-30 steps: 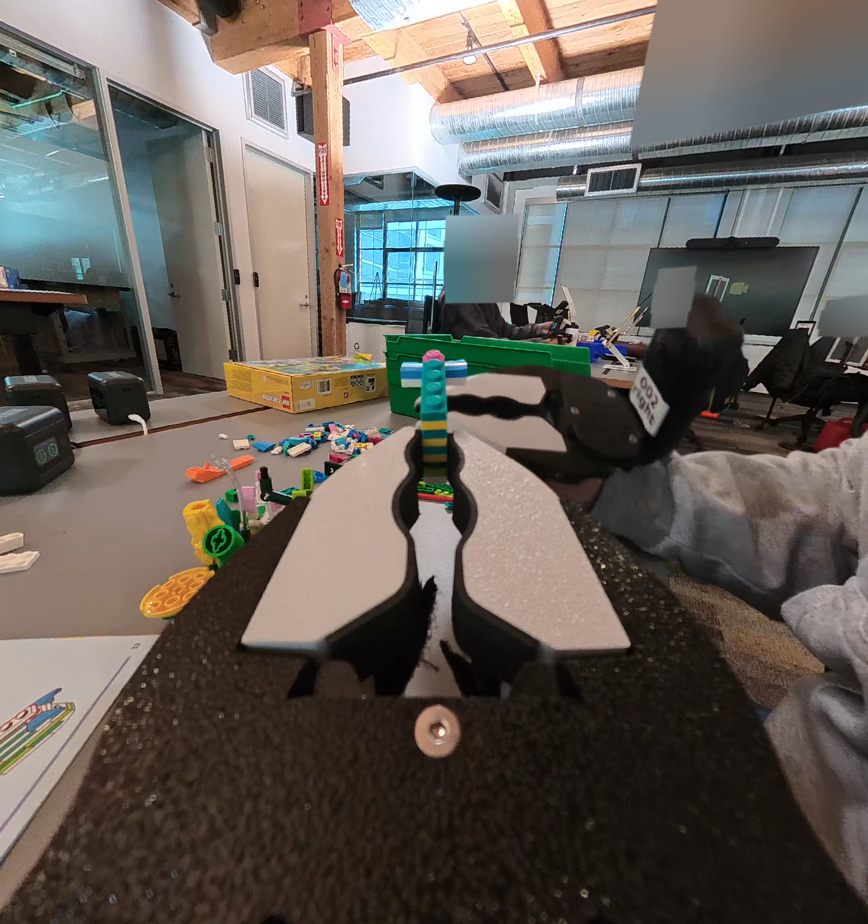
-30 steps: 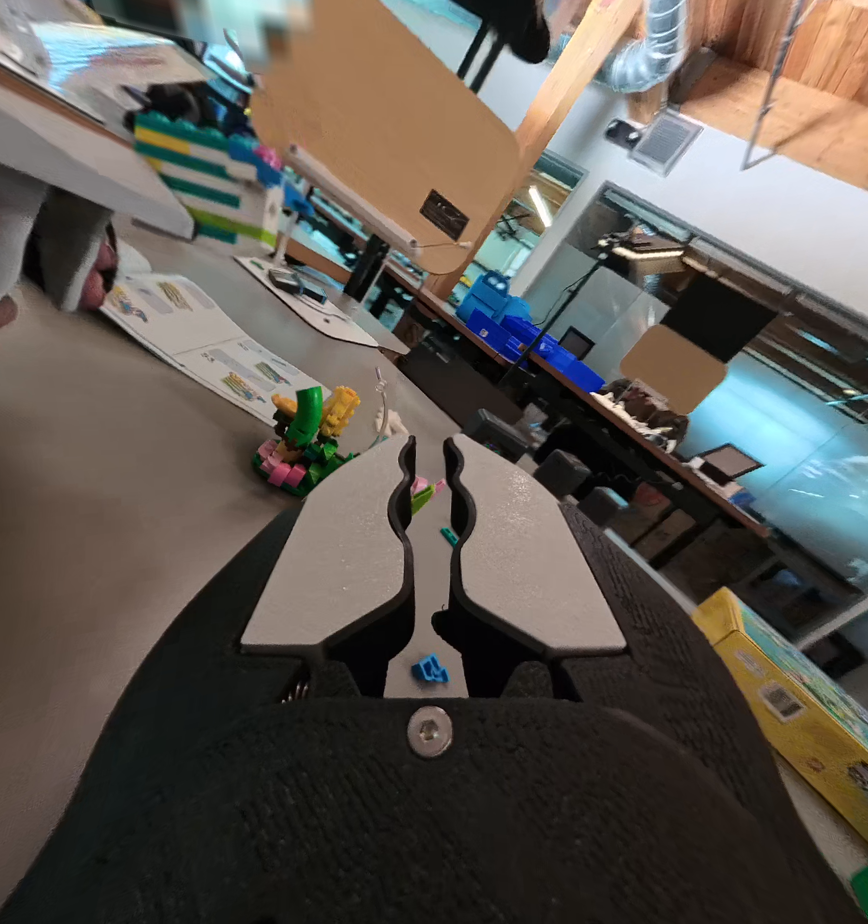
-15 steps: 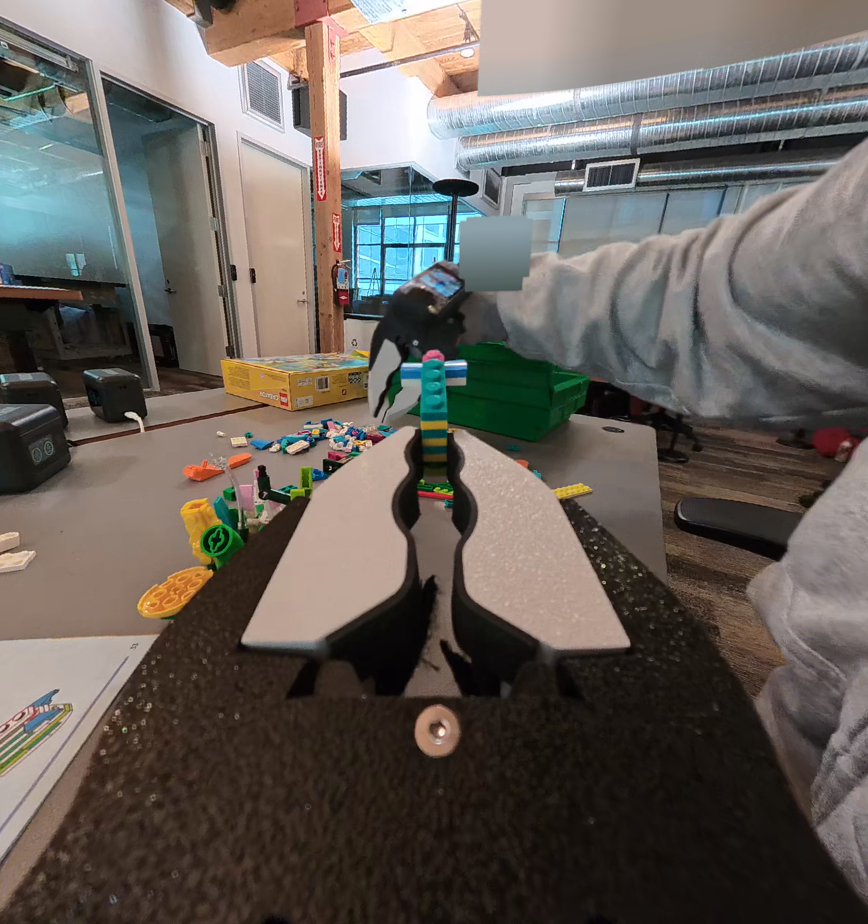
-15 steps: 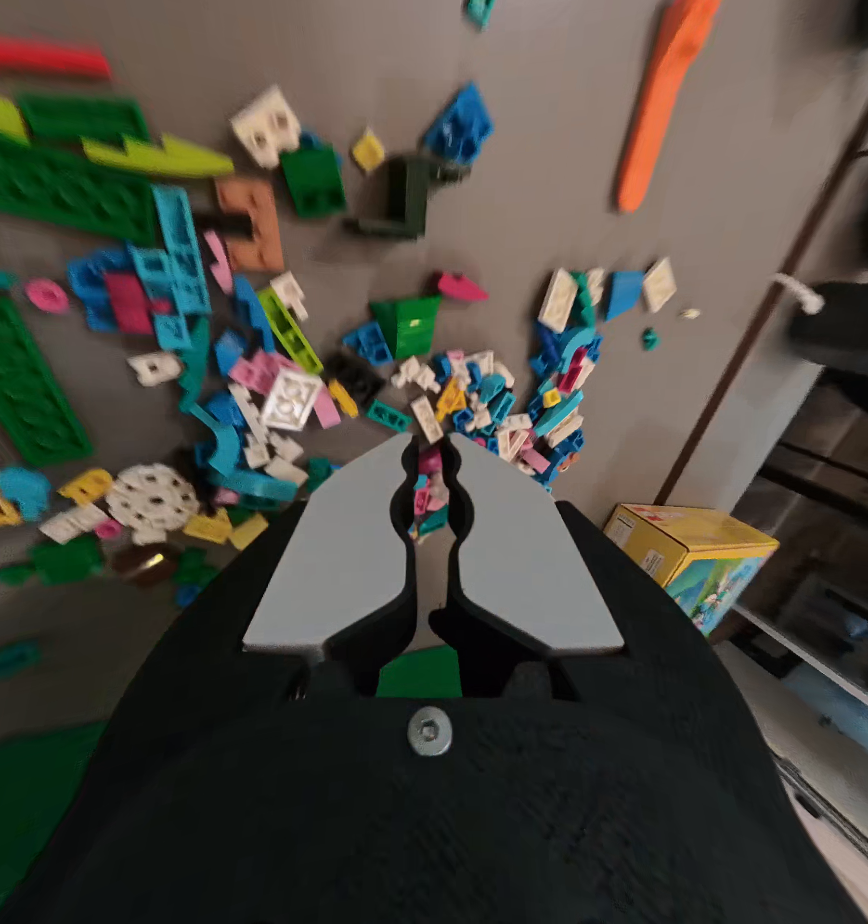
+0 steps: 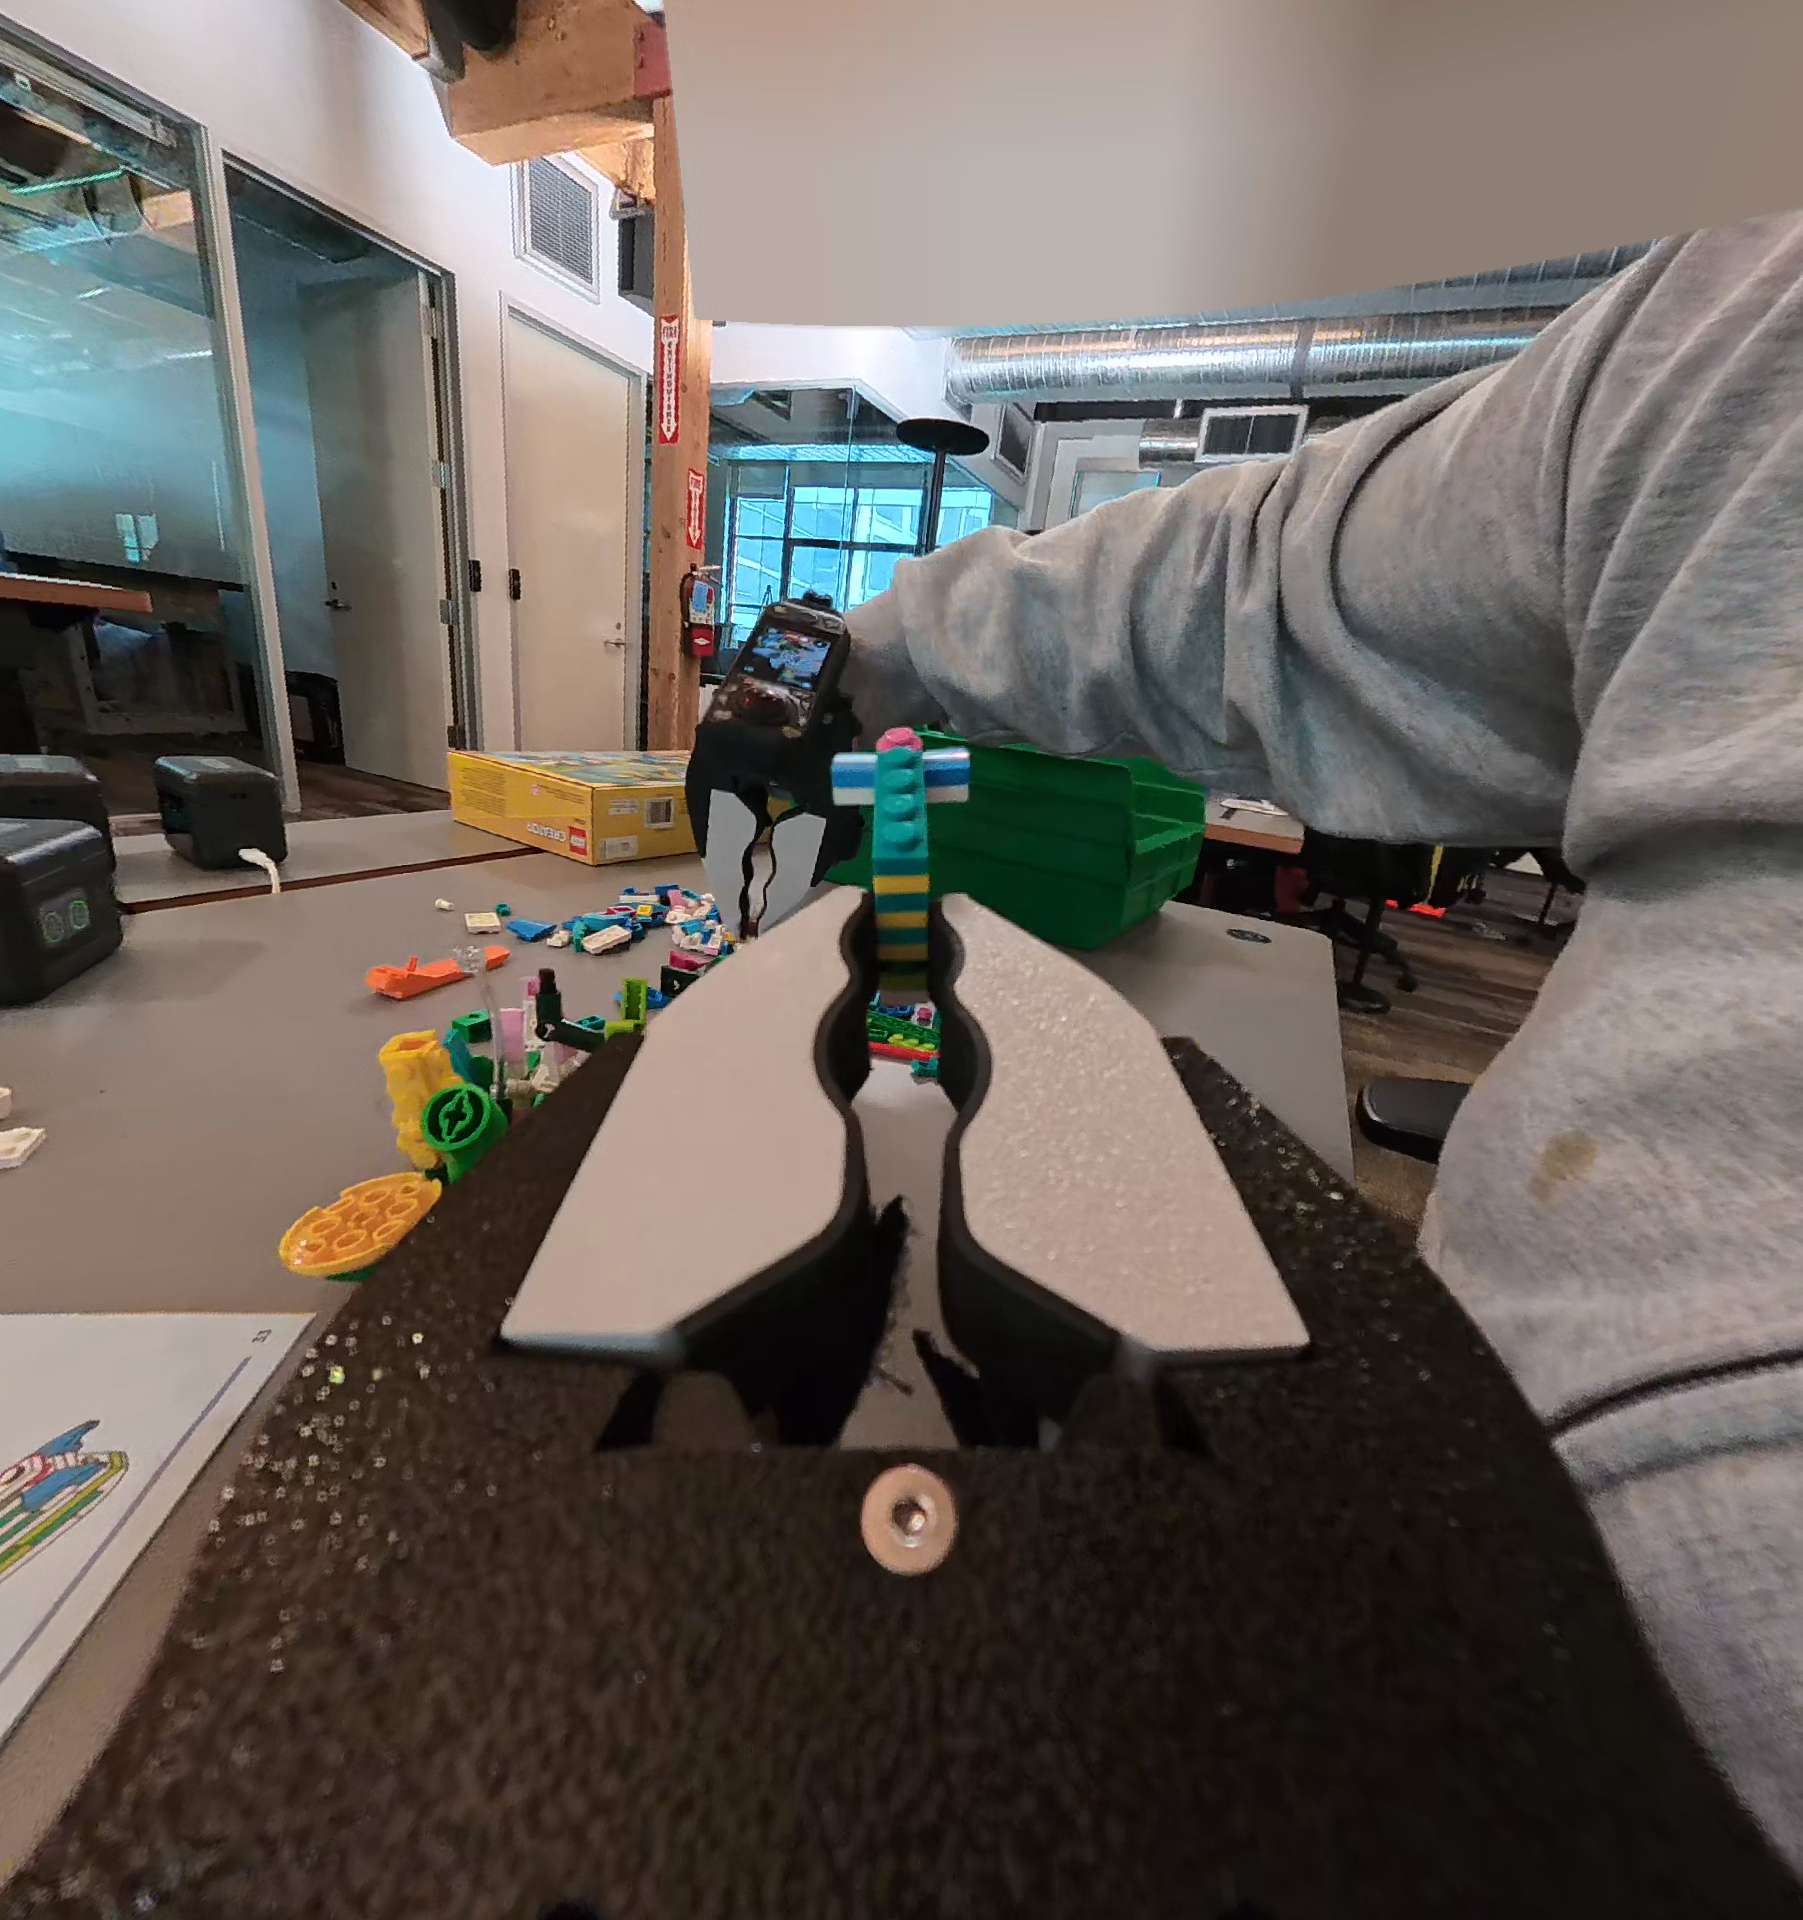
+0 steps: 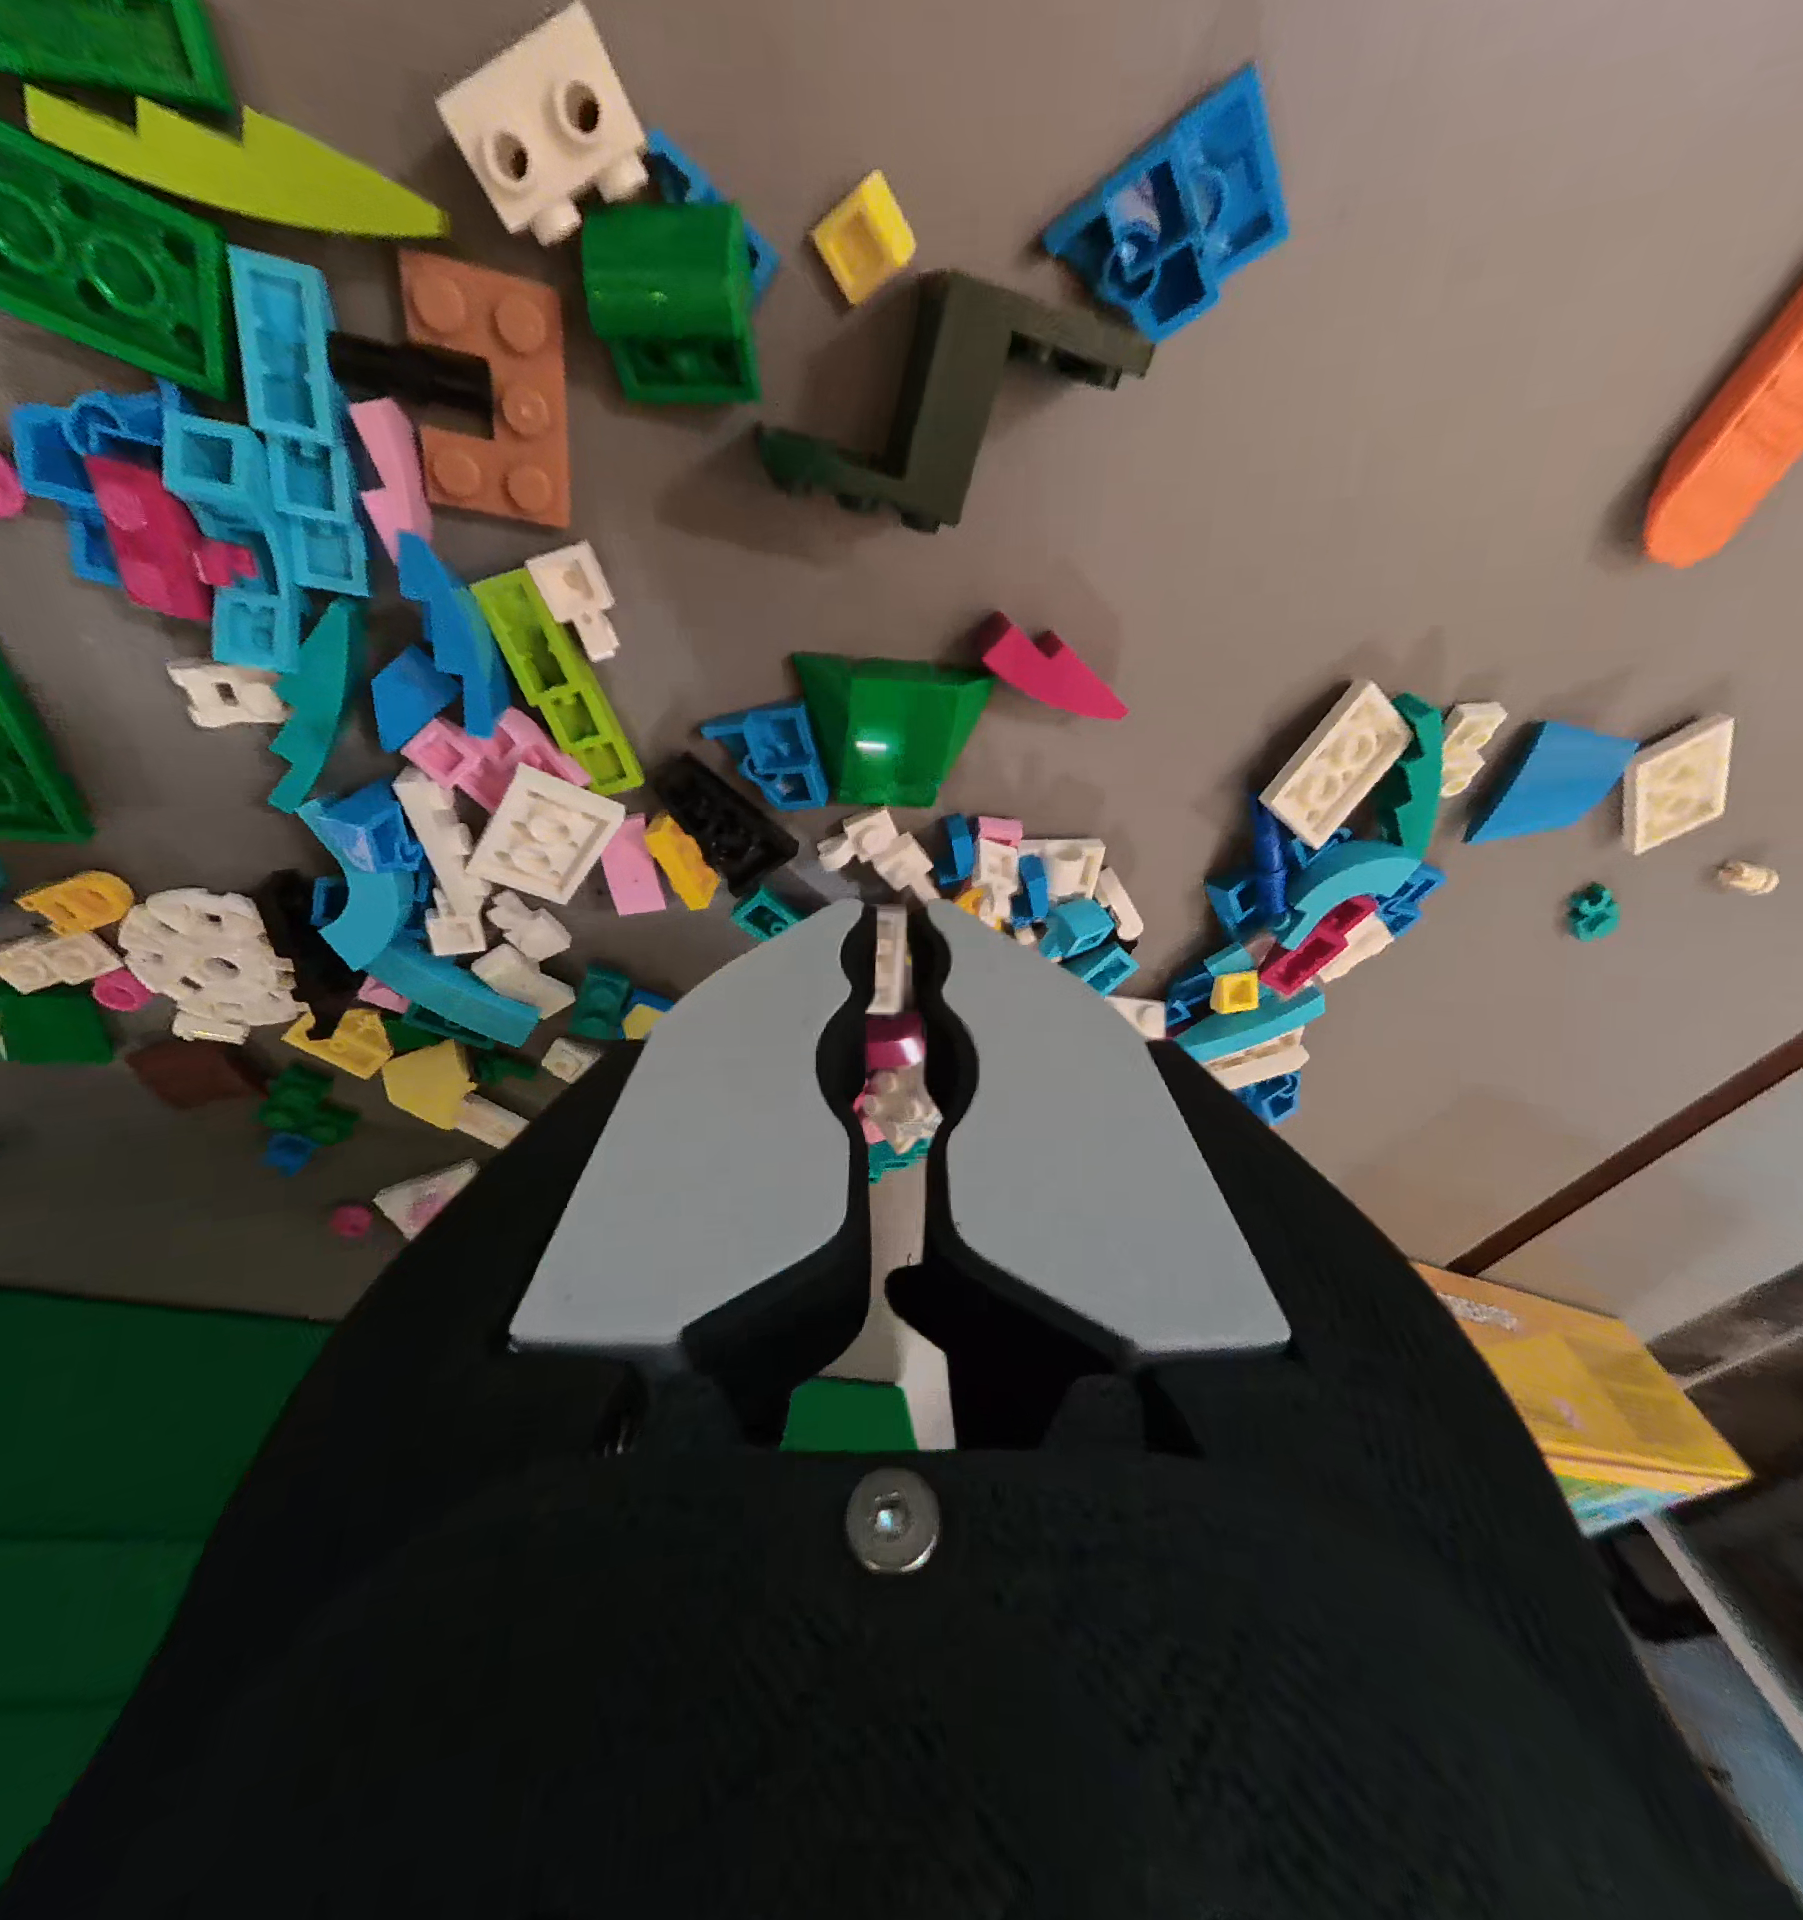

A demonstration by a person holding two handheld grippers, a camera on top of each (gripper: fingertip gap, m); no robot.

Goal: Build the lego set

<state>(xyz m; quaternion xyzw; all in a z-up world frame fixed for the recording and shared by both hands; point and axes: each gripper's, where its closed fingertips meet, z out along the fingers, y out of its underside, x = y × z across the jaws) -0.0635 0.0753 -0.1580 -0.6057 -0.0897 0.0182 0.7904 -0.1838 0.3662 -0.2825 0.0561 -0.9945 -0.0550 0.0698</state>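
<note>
My left gripper (image 5: 902, 914) is shut on a teal and yellow striped brick tower (image 5: 899, 831) with a blue and white crossbar and a pink top, and holds it upright above the grey table (image 5: 201, 1039). My right gripper (image 6: 892, 920) points down into a pile of small loose bricks (image 6: 1042, 894). Its fingertips are closed on a small white piece (image 6: 889, 966) that stands edge-on between them. In the left wrist view the right gripper (image 5: 757, 914) hangs tips-down over that pile, behind the tower, on a grey-sleeved arm (image 5: 1396, 623).
A green bin (image 5: 1042, 831) and a yellow box (image 5: 575, 805) stand at the back. A small yellow and green build (image 5: 440, 1101) and an open booklet (image 5: 66, 1455) lie at the left. A green slope (image 6: 886, 732) and a long orange piece (image 6: 1770, 405) lie beyond the right fingertips. Left tips to right tips: about 35 cm.
My right gripper swung from facing across the table to pointing down over the brick pile, came closer to it, and its jaws narrowed onto the white piece. My left gripper kept the tower still.
</note>
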